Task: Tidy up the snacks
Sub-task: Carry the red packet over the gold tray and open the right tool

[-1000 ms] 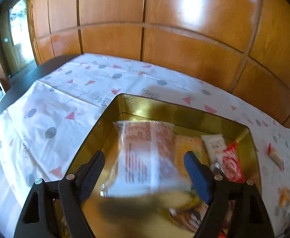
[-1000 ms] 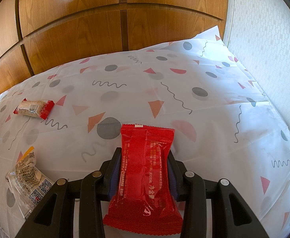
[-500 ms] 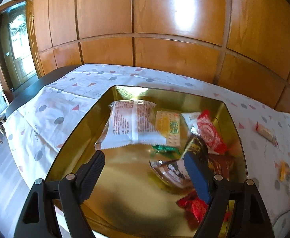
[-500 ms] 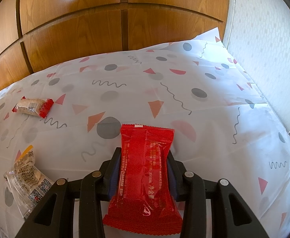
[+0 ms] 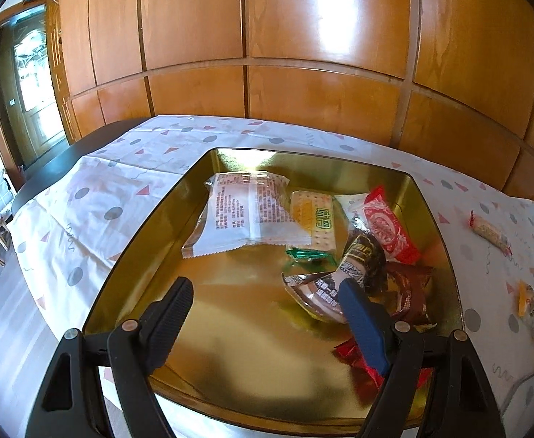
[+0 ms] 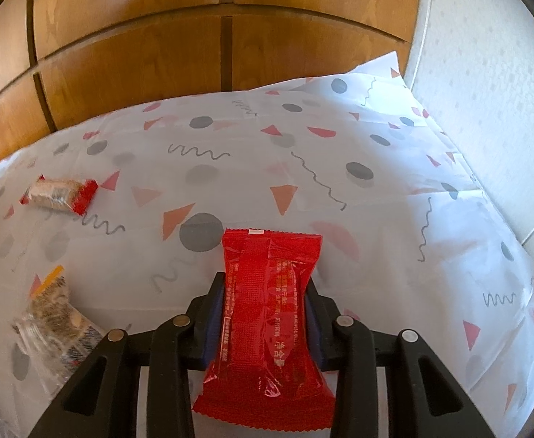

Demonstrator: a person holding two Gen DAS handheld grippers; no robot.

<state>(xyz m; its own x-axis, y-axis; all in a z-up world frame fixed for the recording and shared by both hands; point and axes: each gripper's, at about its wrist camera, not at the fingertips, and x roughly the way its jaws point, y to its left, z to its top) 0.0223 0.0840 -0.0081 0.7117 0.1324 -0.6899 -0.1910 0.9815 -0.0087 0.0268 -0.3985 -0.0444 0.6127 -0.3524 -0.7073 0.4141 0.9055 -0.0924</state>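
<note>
A gold tin point(image 5: 143, 241) sits on the patterned tablecloth and holds several snacks: a big white packet point(image 5: 248, 211), a yellow cracker pack point(image 5: 316, 219), a red-and-white packet point(image 5: 385, 226) and brown packets point(image 5: 358, 259). My left gripper point(image 5: 264, 286) hovers open over the tin's near half with nothing between its fingers. In the right wrist view my right gripper point(image 6: 263, 283) is closing on a red snack packet point(image 6: 267, 310); both pads press its sides and it stands just above the cloth.
A bar with red ends point(image 6: 59, 193) and a clear packet with an orange tab point(image 6: 53, 314) lie on the cloth left of the right gripper. The same bar point(image 5: 491, 233) lies right of the tin. Wood panelling backs the table; a white wall bounds its right edge.
The white packet, earlier close between the left fingers, now lies at the tin's far side, and the left gripper has drawn back. The right gripper still holds the red packet in place.
</note>
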